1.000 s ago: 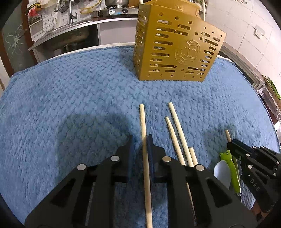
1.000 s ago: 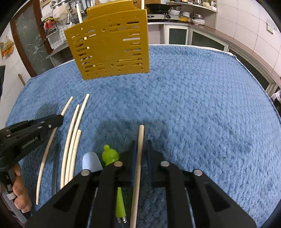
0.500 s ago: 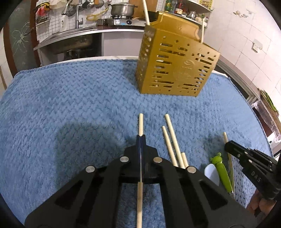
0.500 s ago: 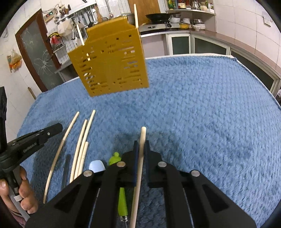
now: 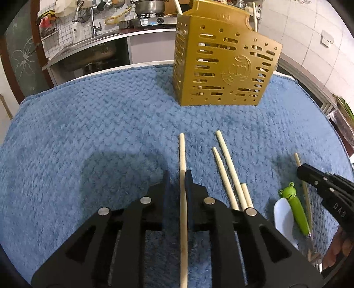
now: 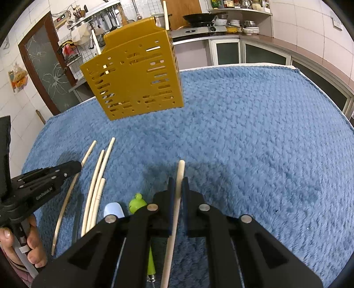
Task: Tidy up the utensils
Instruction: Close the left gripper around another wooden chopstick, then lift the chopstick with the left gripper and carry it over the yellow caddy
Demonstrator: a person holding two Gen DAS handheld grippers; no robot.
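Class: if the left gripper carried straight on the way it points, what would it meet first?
Probably the blue towel, well short of the gold utensil holder; the left gripper angles downward, though depth is unclear.

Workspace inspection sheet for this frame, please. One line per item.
Surface: blue fleece cloth, covers the table.
Job's things: gold holder upright, sticks inside; three loose chopsticks, frog-handled utensil and white spoon lying on the cloth.
Clutter: nothing seen.
Grippers: left gripper jaws opening, left-side chopstick between them; right gripper shut on right-side chopstick.
Cables: nothing seen.
Surroundings: sink and pot behind.
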